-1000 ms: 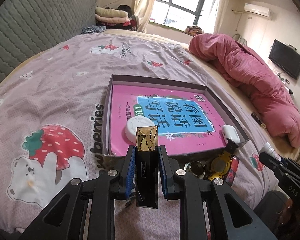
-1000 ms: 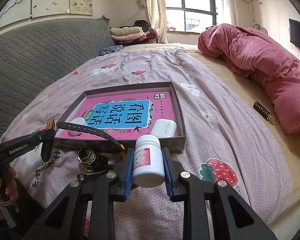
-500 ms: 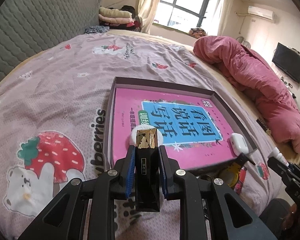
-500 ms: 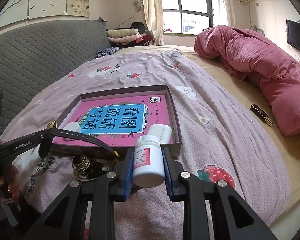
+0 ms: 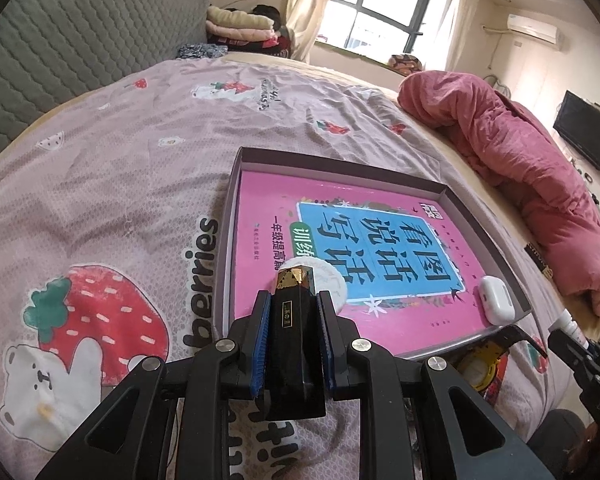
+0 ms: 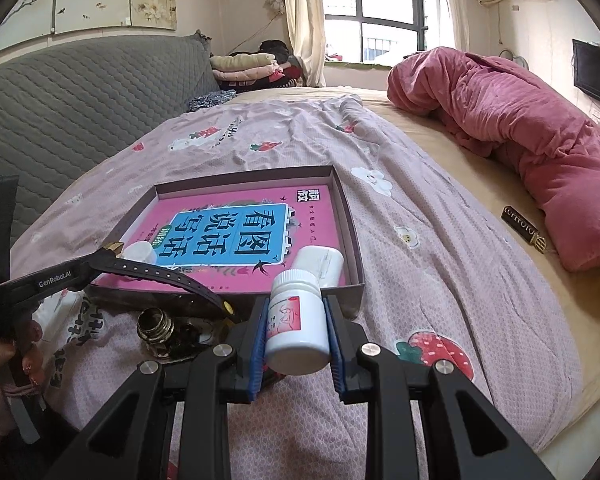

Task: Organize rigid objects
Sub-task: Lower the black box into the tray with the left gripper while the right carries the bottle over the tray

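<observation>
Left gripper [image 5: 293, 332] clamped on black gold-capped bottle [image 5: 294, 344], over the shallow box's [image 5: 482, 232] near-left corner. Right gripper [image 6: 297, 330] fingers pinch white pill bottle [image 6: 297, 326] just short of the box's near rim, on the bed [image 6: 440, 264].

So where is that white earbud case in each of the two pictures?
Left wrist view: the white earbud case lies in the near right corner of the shallow box, right of centre in the picture.
Right wrist view: the case lies in the box's near right corner, just beyond the white pill bottle held in the right tool.
Shared landmark: the pink book with a blue panel, inside the box.
</observation>
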`<action>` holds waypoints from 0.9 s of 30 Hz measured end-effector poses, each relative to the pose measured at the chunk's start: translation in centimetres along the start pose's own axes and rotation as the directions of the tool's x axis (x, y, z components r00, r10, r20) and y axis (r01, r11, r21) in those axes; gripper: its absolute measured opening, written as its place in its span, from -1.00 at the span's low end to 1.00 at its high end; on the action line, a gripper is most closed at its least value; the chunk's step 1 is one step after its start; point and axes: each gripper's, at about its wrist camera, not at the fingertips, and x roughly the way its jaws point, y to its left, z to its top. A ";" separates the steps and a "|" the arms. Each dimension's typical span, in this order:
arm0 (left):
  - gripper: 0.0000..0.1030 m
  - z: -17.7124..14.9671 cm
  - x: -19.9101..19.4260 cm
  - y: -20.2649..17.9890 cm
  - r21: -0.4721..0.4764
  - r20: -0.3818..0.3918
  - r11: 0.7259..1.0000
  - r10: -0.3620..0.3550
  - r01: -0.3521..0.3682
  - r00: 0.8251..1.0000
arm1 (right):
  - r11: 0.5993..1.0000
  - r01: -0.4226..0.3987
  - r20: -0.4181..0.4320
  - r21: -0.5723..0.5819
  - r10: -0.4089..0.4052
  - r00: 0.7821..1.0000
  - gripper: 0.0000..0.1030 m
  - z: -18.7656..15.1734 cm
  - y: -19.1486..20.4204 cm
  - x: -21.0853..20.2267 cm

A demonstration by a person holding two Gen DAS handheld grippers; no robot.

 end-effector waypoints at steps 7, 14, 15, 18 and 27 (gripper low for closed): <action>-0.57 0.1 0.2 0.1 -0.001 0.000 1.000 0.000 0.000 1.000 | 1.000 0.000 0.023 0.003 0.000 1.000 -0.48 1.6 0.0 0.7; -0.57 0.4 0.8 0.3 -0.008 -0.002 1.000 -0.006 0.006 1.000 | 1.000 -0.007 0.010 -0.022 0.007 1.000 -0.48 2.9 0.7 2.4; -0.57 0.5 0.9 0.3 -0.008 -0.001 1.000 -0.005 0.005 1.000 | 1.000 -0.012 0.006 -0.024 0.012 1.000 -0.48 2.9 0.8 2.7; -0.57 0.5 1.0 0.4 -0.010 0.000 1.000 -0.003 0.003 1.000 | 0.999 -0.026 -0.010 -0.030 0.026 1.000 -0.48 3.2 1.3 3.8; -0.57 1.0 1.5 1.4 -0.042 -0.001 0.999 -0.006 0.006 1.000 | 0.997 -0.060 -0.068 -0.041 0.057 0.996 -0.48 3.9 2.2 7.2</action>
